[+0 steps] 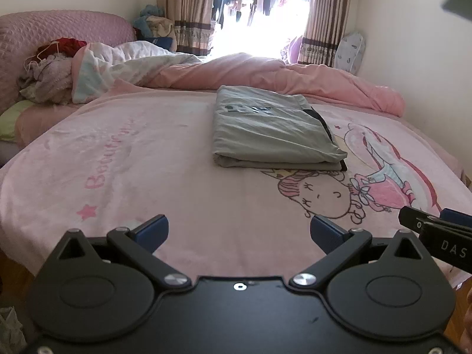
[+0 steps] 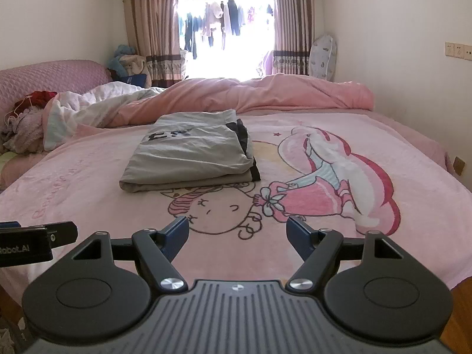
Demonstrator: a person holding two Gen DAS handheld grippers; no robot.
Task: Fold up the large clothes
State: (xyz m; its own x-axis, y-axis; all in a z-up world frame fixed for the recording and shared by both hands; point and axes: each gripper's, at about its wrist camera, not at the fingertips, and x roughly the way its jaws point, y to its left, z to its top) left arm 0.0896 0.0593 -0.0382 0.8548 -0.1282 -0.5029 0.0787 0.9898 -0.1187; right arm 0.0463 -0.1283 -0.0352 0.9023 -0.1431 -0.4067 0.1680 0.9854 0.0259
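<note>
Hovering low over the near edge of the pink blanket [image 2: 88, 183], left gripper [image 1: 239, 231] and right gripper [image 2: 237, 233] side by side, both with jaws spread wide and nothing between the blue pads [image 1: 153, 231]. Sitting further in, mid-bed, well apart from both tools: the folded grey garment [image 2: 188, 153], squared into a neat stack, dark trim peeking out along its right edge, touching the crown of the printed cartoon girl [image 2: 218, 209] just nearer. Bunching up beyond that, a rumpled pink duvet [image 2: 265, 94] running across the far side; piling at far left, loose clothes [image 2: 23, 129] against the pink headboard [image 2: 53, 73]; glaring at the very back, a bright window [image 2: 224, 29] between striped curtains [image 2: 150, 29]
</note>
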